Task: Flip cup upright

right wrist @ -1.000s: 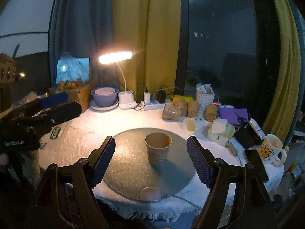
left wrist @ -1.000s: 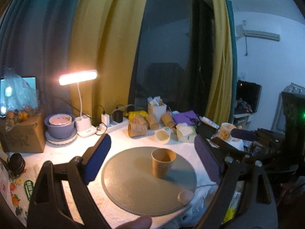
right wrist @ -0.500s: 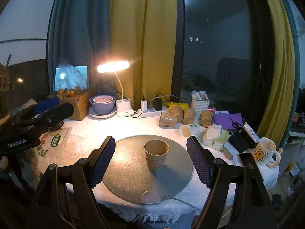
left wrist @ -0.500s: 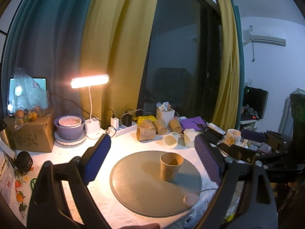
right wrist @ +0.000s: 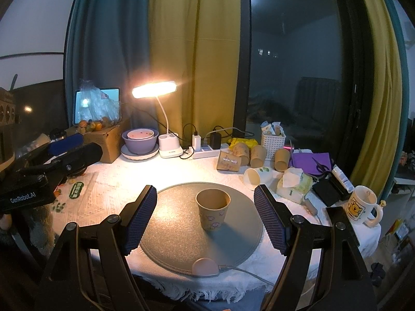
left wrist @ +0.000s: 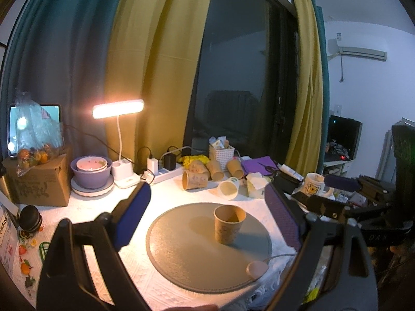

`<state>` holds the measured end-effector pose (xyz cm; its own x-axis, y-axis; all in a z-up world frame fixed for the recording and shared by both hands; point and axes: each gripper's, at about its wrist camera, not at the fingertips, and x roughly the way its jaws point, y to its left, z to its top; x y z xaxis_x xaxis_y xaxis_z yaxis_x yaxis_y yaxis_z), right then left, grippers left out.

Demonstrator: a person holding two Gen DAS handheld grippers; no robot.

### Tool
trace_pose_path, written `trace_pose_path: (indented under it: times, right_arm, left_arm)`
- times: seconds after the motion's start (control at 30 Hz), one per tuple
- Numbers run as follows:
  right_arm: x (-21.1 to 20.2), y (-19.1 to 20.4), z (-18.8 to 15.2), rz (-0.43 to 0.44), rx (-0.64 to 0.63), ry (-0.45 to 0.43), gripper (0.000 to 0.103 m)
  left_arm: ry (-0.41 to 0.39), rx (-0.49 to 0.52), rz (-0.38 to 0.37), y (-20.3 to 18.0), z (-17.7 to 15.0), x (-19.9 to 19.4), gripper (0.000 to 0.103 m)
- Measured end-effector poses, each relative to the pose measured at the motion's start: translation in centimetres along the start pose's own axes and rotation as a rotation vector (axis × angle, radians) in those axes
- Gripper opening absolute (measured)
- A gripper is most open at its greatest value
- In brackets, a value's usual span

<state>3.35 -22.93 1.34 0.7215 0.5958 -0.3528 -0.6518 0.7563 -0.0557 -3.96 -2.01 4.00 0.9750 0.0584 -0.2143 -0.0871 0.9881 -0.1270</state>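
A brown paper cup [left wrist: 228,224] stands upright, mouth up, on a round grey mat [left wrist: 181,254]. It also shows in the right wrist view [right wrist: 213,212] on the same mat [right wrist: 171,223]. My left gripper [left wrist: 207,217] is open and empty, held back from the cup and above the mat. My right gripper [right wrist: 206,219] is open and empty, with the cup framed between its fingers but farther off. The left gripper also shows at the left edge of the right wrist view [right wrist: 70,150].
Several paper cups [right wrist: 241,158] lie on their sides behind the mat, by a white basket [right wrist: 272,142] and power strip [right wrist: 205,151]. A lit desk lamp [right wrist: 155,90], purple bowl [right wrist: 140,140], cardboard box [right wrist: 106,140], tissue pack [right wrist: 294,185] and bear mug [right wrist: 361,206] ring the table.
Both grippers have drawn back and risen from the cup, which stays upright on the mat. Both stay open.
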Motion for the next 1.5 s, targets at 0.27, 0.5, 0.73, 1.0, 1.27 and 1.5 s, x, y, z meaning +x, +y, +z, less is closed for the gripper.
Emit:
trace_pose_path:
  times: [0.27, 0.5, 0.73, 1.0, 1.27, 1.5]
  right_arm:
    - [0.1, 0.1, -0.1, 0.001, 0.001, 0.002, 0.080]
    - [0.1, 0.2, -0.1, 0.000, 0.001, 0.001, 0.080]
    - [0.2, 0.2, -0.1, -0.001, 0.003, 0.001, 0.080]
    - [0.0, 0.7, -0.3, 0.002, -0.002, 0.005, 0.080]
    - [0.2, 0.9, -0.5, 0.003, 0.002, 0.012, 0.080]
    - [0.2, 1.0, -0.5, 0.001, 0.003, 0.012, 0.080]
  left_arm:
    - [0.003, 0.004, -0.007, -0.4, 0.0, -0.3, 0.090]
    - [0.007, 0.006, -0.014, -0.7, 0.0, -0.2, 0.090]
    - [0.009, 0.005, -0.012, -0.6, -0.1, -0.2, 0.090]
    - [0.010, 0.006, -0.012, -0.7, -0.1, -0.2, 0.090]
    - [0.001, 0.032, -0.021, -1.0, -0.3, -0.3, 0.090]
    - [0.001, 0.028, -0.020, -1.1, -0.3, -0.4, 0.090]
